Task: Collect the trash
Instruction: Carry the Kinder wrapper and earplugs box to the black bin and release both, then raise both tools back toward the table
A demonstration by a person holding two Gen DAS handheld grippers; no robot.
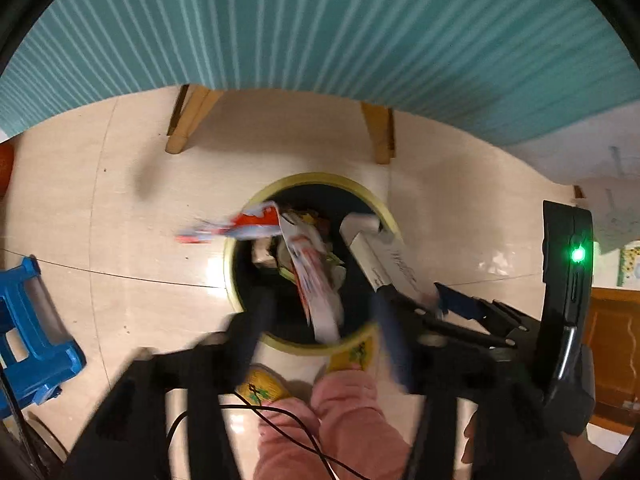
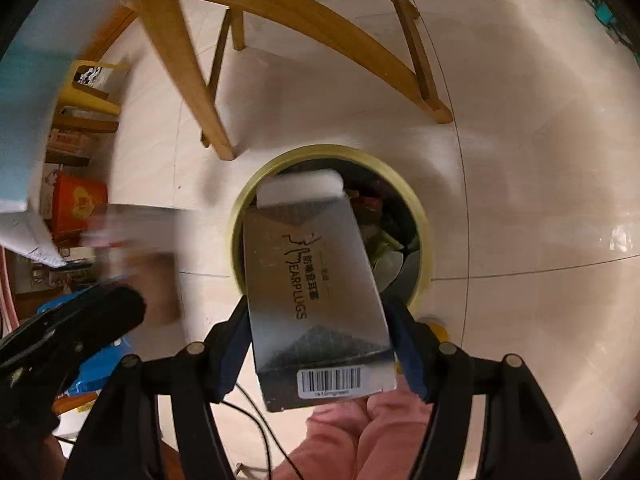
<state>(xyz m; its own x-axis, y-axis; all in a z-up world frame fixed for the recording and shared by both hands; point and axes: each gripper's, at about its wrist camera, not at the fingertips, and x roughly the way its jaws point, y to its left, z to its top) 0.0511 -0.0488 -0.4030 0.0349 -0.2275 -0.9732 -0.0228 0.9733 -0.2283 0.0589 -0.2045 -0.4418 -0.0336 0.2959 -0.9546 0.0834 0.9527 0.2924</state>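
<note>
Nearest the cameras are pink trouser legs [image 1: 344,412] and yellow slippers [image 1: 262,390] of the person standing over the bin, with a thin black cable [image 1: 280,416] crossing them.

The left hand-held gripper [image 1: 320,320] points steeply down over the near rim of the bin; its jaws stand apart, blurred, and no pad presses on anything. Between and just beyond them a red, white and blue snack wrapper [image 1: 316,280] hangs loose in the mouth of the bin, one end trailing out over the far-left rim.

The right hand-held gripper [image 2: 320,344] also points down. A silver-grey earplugs box [image 2: 316,292] with a barcode label at its near end sits between its blue pads [image 2: 236,344], which lie against the box's two long edges; whether they press on it or have just let go cannot be told. The box's far white end reaches over the bin opening.

The round trash bin [image 2: 424,216], yellow-rimmed with a dark inside, stands on the pale tiled floor [image 2: 520,200] and already holds crumpled paper and wrappers.

To the left a blue plastic stool [image 1: 36,328] stands on the floor. Past the bin are the wooden legs [image 2: 200,92] of a bench, draped with a teal ribbed cloth [image 1: 320,24].
</note>
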